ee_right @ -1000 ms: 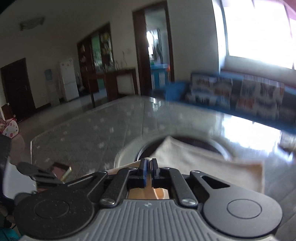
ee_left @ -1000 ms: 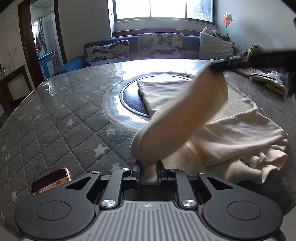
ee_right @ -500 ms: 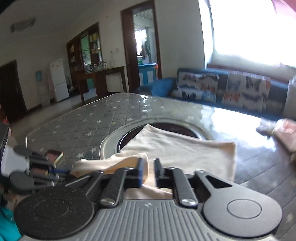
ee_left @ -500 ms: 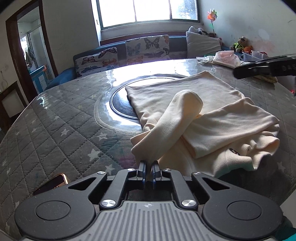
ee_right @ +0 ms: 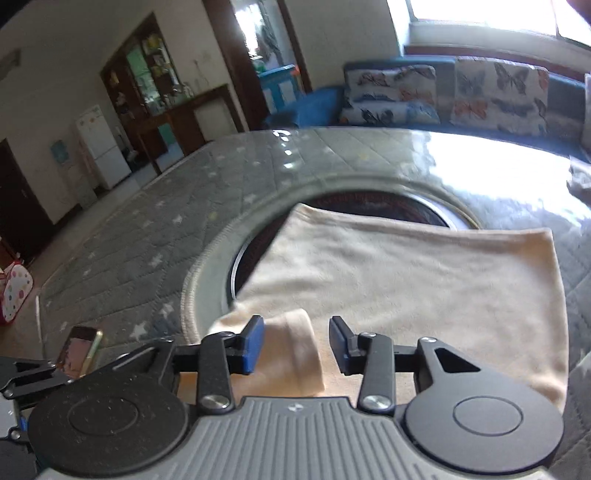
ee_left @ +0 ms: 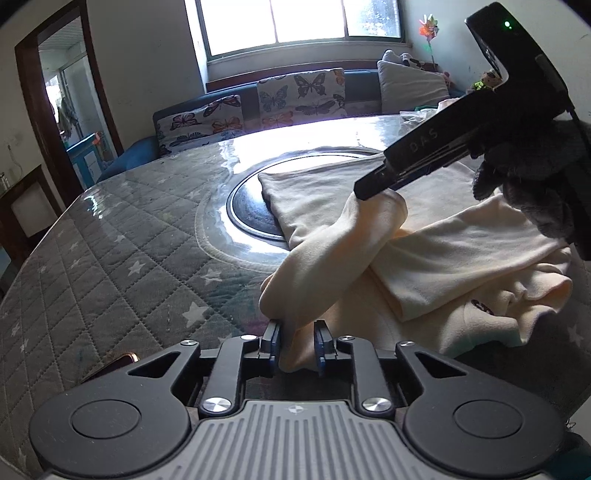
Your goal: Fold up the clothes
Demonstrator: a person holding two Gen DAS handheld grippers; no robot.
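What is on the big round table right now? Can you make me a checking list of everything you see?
Surface: round table under a grey quilted star-print cover, dark round centre disc.
Job's things: cream long-sleeved top lying partly over the disc, one cream sleeve laid across it.
Clutter: phone with gold edge near the table rim; pale bundled items at the far side.
Grippers: left gripper open, sleeve end between its jaws; right gripper open above the cuff.
Cables: nothing seen.
Surroundings: blue sofa with butterfly-print cushions, bright window, white fridge, doorway.
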